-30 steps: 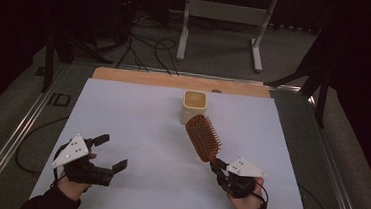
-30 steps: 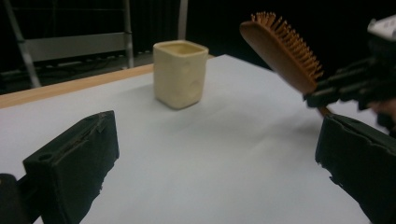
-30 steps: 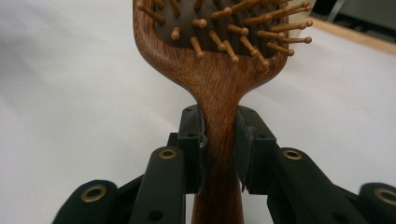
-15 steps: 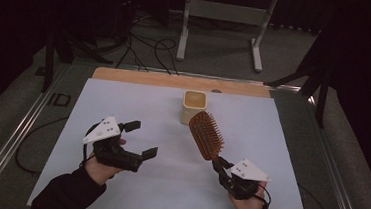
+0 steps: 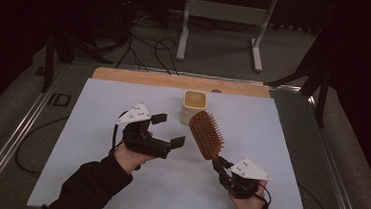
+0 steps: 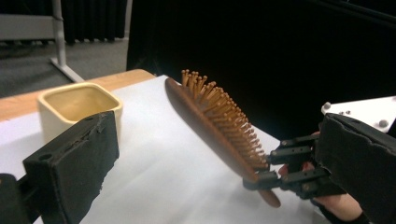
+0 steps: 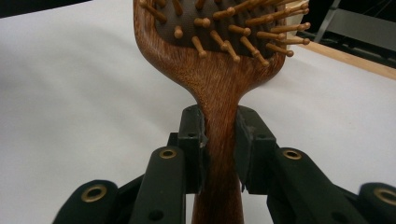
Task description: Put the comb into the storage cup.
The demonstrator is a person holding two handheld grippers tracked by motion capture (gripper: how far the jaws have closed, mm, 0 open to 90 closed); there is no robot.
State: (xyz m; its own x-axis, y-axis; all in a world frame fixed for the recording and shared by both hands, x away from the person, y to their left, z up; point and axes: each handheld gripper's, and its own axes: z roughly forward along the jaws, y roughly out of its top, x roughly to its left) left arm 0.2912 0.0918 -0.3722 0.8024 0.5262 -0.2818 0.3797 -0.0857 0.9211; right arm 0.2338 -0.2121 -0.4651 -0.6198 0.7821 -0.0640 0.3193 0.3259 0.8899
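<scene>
The right gripper is pinching the wooden hairbrush by its narrow handle, holding it tilted above the worktop, just in front of the cream cup. The left gripper, jaws spread and empty, is hovering beside the head. The brush looks stiff, light and smooth; the paddle's rim offers a second hold.

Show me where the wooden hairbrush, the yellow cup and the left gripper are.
wooden hairbrush point(image 5: 206, 135): high view, on the bristle head.
yellow cup point(image 6: 77, 103): left gripper view, on the inside of its square opening.
left gripper point(image 5: 167, 130): high view, midway between its open jaws.
</scene>
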